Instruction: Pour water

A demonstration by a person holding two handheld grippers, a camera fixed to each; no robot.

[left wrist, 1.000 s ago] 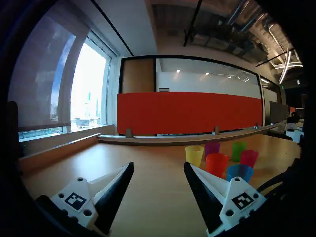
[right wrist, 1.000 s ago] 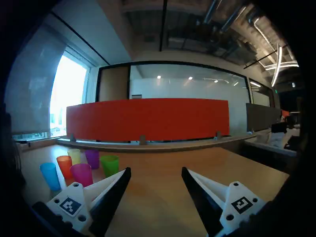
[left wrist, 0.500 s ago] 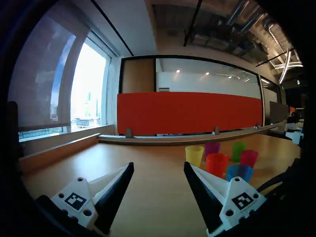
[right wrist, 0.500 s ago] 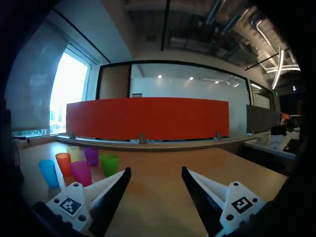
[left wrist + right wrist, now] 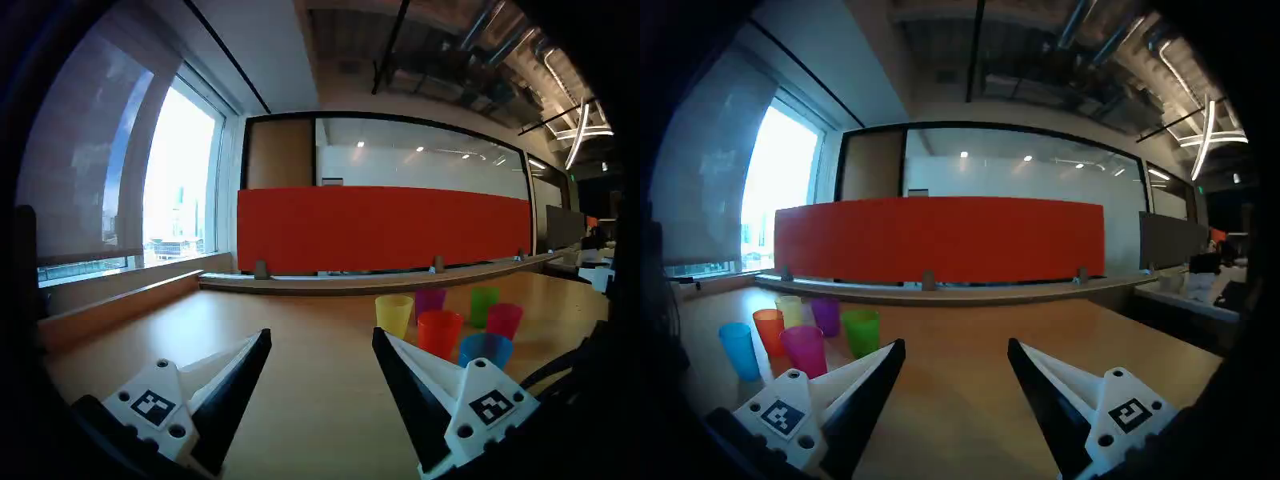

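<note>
left gripper view | cups [image 5: 439, 331] clustered tight on surface [image 5: 308, 400] | left gripper [image 5: 320, 333], right gripper [image 5: 954, 343] fingers apart, empty | risk: reaching one knocks neighbours

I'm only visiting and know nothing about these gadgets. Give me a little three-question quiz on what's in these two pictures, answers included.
1. How many coloured cups stand on the wooden table?
2. True or false: the left claw is shut on a cup.
3. In the left gripper view, which cup stands nearest the camera? A yellow, B blue, C purple.
Key: 1. Six. 2. False: it is open and holds nothing. 3. B, the blue cup.
</note>
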